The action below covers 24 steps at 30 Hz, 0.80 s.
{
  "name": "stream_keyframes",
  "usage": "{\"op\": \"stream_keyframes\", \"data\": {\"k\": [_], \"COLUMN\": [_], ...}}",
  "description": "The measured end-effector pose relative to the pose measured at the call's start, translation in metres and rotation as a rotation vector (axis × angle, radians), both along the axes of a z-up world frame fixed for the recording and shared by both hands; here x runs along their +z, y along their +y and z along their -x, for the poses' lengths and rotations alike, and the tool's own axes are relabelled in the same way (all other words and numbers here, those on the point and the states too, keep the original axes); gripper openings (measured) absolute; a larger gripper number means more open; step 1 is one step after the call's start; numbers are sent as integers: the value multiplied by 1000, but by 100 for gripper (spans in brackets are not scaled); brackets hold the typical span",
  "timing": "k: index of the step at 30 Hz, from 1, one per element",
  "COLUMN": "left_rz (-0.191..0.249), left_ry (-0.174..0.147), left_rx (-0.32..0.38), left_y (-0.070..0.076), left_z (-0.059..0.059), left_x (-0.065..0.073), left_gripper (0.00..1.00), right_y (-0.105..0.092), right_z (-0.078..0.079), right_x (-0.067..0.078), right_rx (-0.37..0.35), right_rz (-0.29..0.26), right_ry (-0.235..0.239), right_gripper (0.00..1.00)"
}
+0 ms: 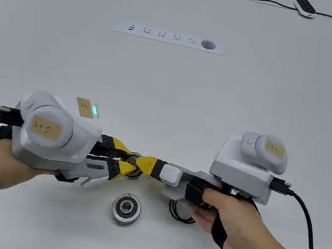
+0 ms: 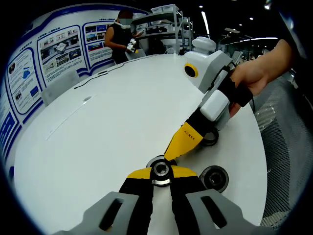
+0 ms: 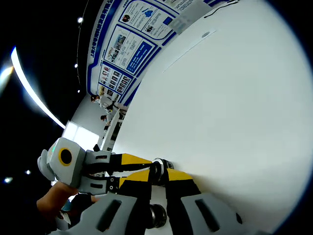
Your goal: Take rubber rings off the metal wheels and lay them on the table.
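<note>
1. Sitting near the desk's (image 1: 158,88) near edge, one metal wheel (image 2: 160,170) is clamped between the left gripper's (image 1: 125,164) yellow-tipped jaws, which press on its sides.
2. The right gripper (image 3: 164,177) meets that same wheel from the opposite side. Its jaws stand close together at the rim, but whether they actually pinch the rubber I cannot tell.
3. A second wheel (image 1: 127,208) lies flat on the desk just nearer the edge, apart from both grippers.
4. Loose black rubber rings (image 1: 179,211) lie beside it, partly under the right gripper's body.
5. A white power strip (image 1: 169,37) is set in the desk toward the far edge.
</note>
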<state>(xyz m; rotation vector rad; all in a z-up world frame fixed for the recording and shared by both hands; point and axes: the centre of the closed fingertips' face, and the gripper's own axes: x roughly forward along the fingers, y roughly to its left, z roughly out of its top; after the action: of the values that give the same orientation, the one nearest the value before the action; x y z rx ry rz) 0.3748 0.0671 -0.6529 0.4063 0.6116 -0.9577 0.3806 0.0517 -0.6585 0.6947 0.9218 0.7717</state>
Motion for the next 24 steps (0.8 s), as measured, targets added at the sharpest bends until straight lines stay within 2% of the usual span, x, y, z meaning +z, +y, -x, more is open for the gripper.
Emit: {"op": "stream_keyframes", "data": {"k": [4, 15, 20, 24], "left_rz": [2, 5, 4, 4], "left_ry": [1, 3, 3, 2], "left_rx": [1, 4, 1, 2], "left_y": [0, -1, -2, -2], "left_z": [0, 1, 2, 2], "left_x": [0, 0, 1, 1], "left_gripper": [13, 13, 12, 12], "right_y": [-3, -3, -2, 0], "right_z": [-1, 0, 0, 0], "right_x": [-4, -1, 0, 0], "right_rx": [-3, -10, -15, -4], "right_rz": [18, 49, 50, 64], "right_ry": [-2, -23, -15, -32], "right_gripper": [4, 2, 1, 1]}}
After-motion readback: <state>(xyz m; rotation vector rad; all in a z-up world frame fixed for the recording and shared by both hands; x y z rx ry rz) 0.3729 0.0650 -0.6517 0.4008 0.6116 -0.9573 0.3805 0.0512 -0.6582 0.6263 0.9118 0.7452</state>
